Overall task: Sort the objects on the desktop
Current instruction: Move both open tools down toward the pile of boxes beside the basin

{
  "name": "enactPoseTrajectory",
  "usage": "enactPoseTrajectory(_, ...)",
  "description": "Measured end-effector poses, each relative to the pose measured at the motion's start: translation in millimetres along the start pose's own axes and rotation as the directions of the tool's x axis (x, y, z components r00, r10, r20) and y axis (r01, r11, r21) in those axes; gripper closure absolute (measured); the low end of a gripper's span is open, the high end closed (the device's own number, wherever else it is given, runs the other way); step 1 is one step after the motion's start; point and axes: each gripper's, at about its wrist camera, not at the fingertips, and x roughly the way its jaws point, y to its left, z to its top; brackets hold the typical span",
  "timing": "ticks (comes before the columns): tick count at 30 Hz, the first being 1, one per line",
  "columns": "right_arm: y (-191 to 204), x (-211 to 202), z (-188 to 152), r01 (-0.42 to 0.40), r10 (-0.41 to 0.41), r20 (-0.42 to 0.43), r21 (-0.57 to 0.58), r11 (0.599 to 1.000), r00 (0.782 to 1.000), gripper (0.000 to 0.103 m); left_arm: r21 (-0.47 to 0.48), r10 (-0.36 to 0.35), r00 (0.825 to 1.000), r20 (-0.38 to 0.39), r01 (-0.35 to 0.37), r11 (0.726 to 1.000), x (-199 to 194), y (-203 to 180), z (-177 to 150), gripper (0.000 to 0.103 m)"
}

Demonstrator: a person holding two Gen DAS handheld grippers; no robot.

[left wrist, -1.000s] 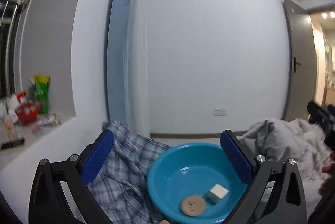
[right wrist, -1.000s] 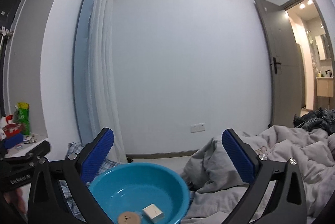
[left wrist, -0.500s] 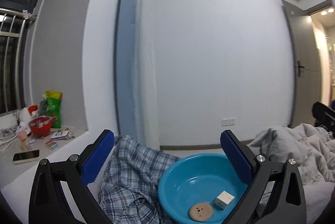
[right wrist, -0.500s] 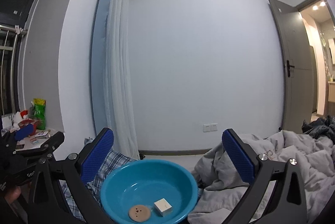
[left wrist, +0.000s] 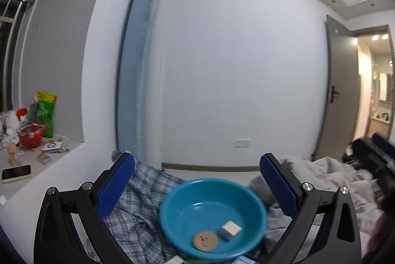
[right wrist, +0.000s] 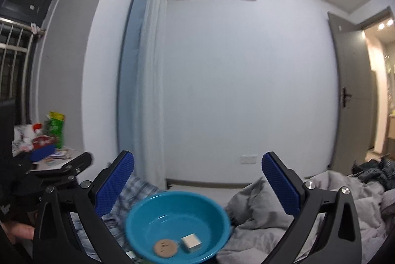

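Observation:
A blue plastic basin [left wrist: 187, 192] sits low in the left wrist view and holds a round tan disc [left wrist: 205, 241] and a small white cube [left wrist: 230, 230]. The same basin [right wrist: 148, 209], disc [right wrist: 166, 248] and cube [right wrist: 191, 242] show in the right wrist view. My left gripper [left wrist: 196, 186] is open and empty, held above and behind the basin. My right gripper [right wrist: 198, 185] is open and empty, also raised over the basin. The left gripper's body [right wrist: 61, 171] shows at the left of the right wrist view.
A plaid cloth [left wrist: 140, 209] lies left of the basin and a grey duvet [right wrist: 266, 214] lies to its right. A cluttered sill at the left holds a phone [left wrist: 16, 173], a red bowl [left wrist: 30, 139] and a green bag [left wrist: 45, 113]. White wall and grey door [left wrist: 342, 96] stand behind.
Both cameras have tilted upward and drawn back. The basin has slid lower in both views. Both grippers stay open and empty.

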Motion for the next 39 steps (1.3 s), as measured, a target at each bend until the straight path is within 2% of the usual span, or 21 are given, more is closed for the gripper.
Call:
enactPoseTrajectory(3,0.6,-2.7,-1.0,-0.002,0.002,-0.019,0.016,1.0,1.0,0.0,0.011,0.045,0.999,-0.029,-0.045,0.999,-7.9,-1.0,-0.2,0.0)
enactPoseTrajectory(7,2.5,-10.9,-5.3,0.038,-0.038,-0.033,0.01,0.999,0.999,0.0,0.052,0.114,0.993,-0.023,-0.113,0.992,-18.5,-1.8,-8.5,0.0)
enactPoseTrajectory(14,5.1,-32.3,-10.6,0.132,-0.132,-0.049,0.007,0.991,0.99,0.0,0.047,0.117,0.99,-0.075,-0.113,0.992,-23.0,7.7,-23.3,0.0)
enactPoseTrajectory(18,8.4,-37.9,-27.6,0.201,-0.202,-0.058,-0.017,0.979,0.978,0.0,0.029,0.107,0.988,-0.109,-0.104,0.994,-24.9,17.3,-41.0,0.0)
enactPoseTrajectory(20,9.4,-37.6,-37.4,0.233,-0.233,-0.083,-0.009,0.972,0.969,0.0,0.02,0.065,0.987,-0.149,-0.063,0.998,-22.6,21.5,-51.4,0.0)
enactPoseTrajectory(22,8.4,-35.4,-49.4,0.253,-0.253,-0.127,-0.014,0.967,0.959,0.0,0.026,0.071,0.982,-0.173,-0.068,0.997,-21.3,23.0,-61.4,0.0)
enactPoseTrajectory(27,7.2,-31.4,-84.7,0.191,-0.185,-0.26,-0.003,0.982,0.948,0.0,0.117,0.143,0.962,-0.233,-0.118,0.986,-17.2,17.5,-91.9,0.0)
enactPoseTrajectory(32,8.4,-34.1,-113.5,0.118,-0.103,-0.365,0.018,0.993,0.925,0.0,0.102,0.112,0.934,-0.339,-0.082,0.991,-9.5,21.6,-118.4,0.0)
enactPoseTrajectory(38,16.3,-33.4,-133.1,0.126,-0.127,-0.416,-0.029,0.992,0.9,0.001,0.098,0.119,0.903,-0.414,-0.086,0.992,-0.7,27.8,-147.0,0.0)
enactPoseTrajectory(39,17.0,-33.0,-135.9,0.126,-0.127,-0.424,-0.031,0.992,0.897,0.003,0.099,0.123,0.898,-0.423,-0.089,0.991,1.0,29.8,-150.9,0.0)
